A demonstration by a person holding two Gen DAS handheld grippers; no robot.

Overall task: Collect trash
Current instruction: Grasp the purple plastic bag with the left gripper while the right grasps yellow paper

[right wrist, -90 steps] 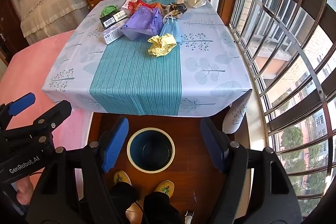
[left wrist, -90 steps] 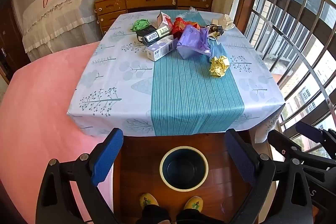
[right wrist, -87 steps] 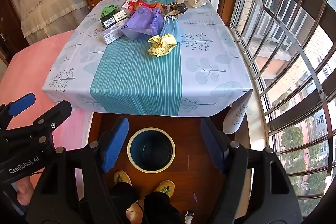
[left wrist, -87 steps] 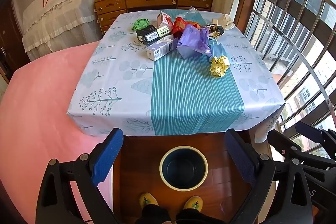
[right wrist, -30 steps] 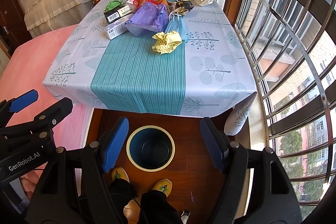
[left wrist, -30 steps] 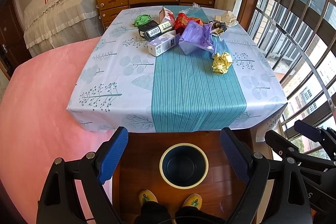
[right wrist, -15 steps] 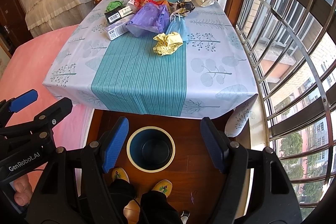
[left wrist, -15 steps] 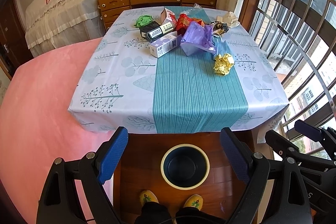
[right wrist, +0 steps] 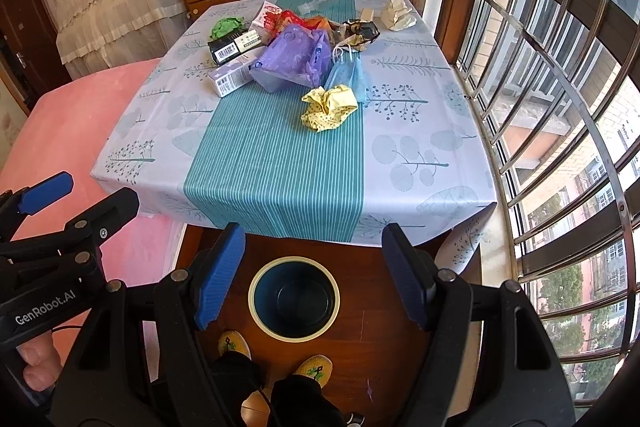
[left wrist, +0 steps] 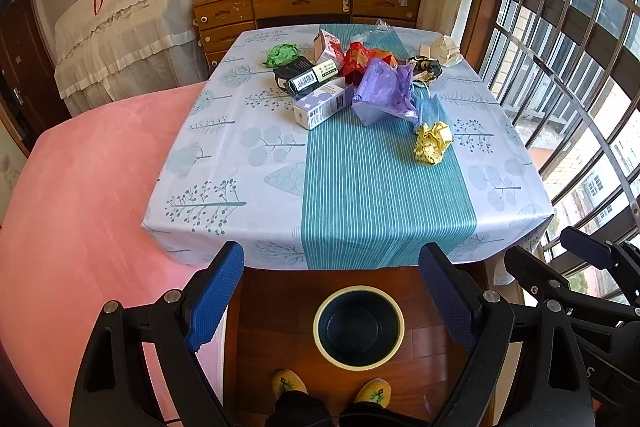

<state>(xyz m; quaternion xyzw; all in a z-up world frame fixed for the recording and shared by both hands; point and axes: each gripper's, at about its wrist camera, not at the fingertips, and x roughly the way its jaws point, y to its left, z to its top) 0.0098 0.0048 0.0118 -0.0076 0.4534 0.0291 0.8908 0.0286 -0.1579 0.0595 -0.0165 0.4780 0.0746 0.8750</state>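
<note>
- While both claws hang above a wooden floor, the left claw point(left wrist: 332, 295) has its blue-padded jaws spread wide with nothing between them.
- Likewise the right claw point(right wrist: 314, 275) is wide open and holds nothing.
- Below them on the floor stands a round, dark blue waste bin with a cream rim point(left wrist: 359, 327), apparently empty, just in front of the person's yellow slippers point(left wrist: 289, 382).
- Beyond the bin is a desk covered by a pale blue leaf-print cloth with a teal striped band point(left wrist: 240, 163).
- Trash lies clustered at the desk's far half:
- a crumpled yellow paper wad point(left wrist: 433, 142), nearest, on the band's right edge;
- a blue face mask point(right wrist: 347, 75) just behind it;
- a crinkled purple plastic bag point(left wrist: 382, 93) at the middle;
- a white and lilac carton point(left wrist: 322, 103) lying on its side, touching the bag's left;
- a black box with a barcode label point(left wrist: 300, 77) behind that;
- a green crumpled paper ball point(left wrist: 281, 54) at far left;
- red wrappers point(left wrist: 358, 61) behind the bag;
- a crumpled white paper point(left wrist: 442, 49) at the far right corner.
</note>
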